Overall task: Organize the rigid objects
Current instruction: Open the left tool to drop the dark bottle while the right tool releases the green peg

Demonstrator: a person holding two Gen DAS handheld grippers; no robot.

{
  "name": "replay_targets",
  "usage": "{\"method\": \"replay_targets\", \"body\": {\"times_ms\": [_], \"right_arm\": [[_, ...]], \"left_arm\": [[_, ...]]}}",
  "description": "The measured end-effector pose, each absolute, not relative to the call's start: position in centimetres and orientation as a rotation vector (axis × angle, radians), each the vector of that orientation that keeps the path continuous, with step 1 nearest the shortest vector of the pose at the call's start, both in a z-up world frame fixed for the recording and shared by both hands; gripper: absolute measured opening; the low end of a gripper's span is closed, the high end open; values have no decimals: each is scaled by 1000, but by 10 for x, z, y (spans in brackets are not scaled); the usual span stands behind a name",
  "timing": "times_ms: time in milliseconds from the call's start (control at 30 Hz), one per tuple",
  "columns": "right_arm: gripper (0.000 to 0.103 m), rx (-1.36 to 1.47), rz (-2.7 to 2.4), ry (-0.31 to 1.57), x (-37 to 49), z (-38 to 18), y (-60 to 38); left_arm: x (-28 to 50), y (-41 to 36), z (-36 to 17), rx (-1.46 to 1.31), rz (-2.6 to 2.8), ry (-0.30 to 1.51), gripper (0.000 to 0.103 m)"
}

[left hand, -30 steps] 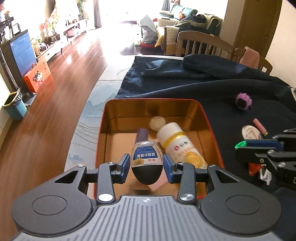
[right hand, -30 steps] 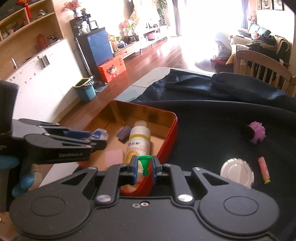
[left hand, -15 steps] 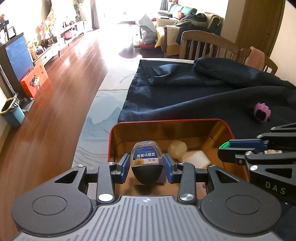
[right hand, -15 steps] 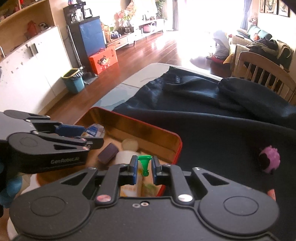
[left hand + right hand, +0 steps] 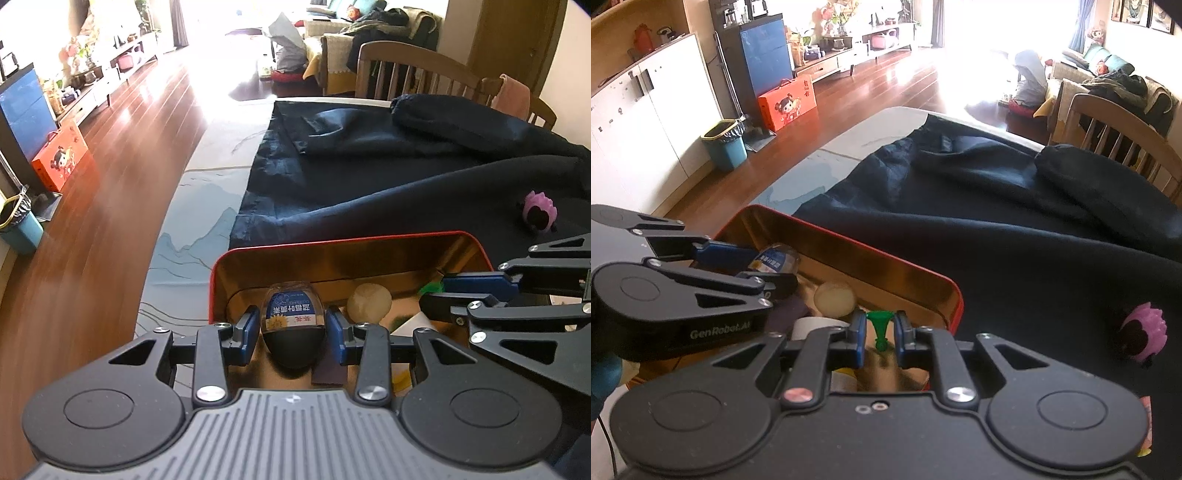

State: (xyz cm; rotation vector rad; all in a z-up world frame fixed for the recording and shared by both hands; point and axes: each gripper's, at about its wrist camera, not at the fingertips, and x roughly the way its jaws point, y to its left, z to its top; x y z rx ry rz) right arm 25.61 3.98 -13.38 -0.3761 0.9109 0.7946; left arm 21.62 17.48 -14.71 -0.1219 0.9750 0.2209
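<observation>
Where left tongs (image 5: 291,326) close, bottle (image 5: 292,321).

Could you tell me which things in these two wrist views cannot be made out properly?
- White bottle in the red tin: right wrist view, body hidden behind both claws; only its round cap shows.
- Green piece: right claw covers its lower end.
- Small bottle: label print too small to read; left claw grips it.
- Pink item: cut off behind the right claw's body.
</observation>
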Motion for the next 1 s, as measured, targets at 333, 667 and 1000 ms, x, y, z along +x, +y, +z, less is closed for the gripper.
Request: {"method": "replay_targets", "body": {"times_ms": [333,667,1000], "right_arm": [[24,-341,782,907,255,-127,33],[30,-298,792,906,241,-115,14],[37,-258,818,881,221,-96,-9]], "left_arm": [[221,173,-149,-113,210,993,39],[215,170,-144,-114,226,986,40],[192,145,-120,-103,184,939,46]]}}
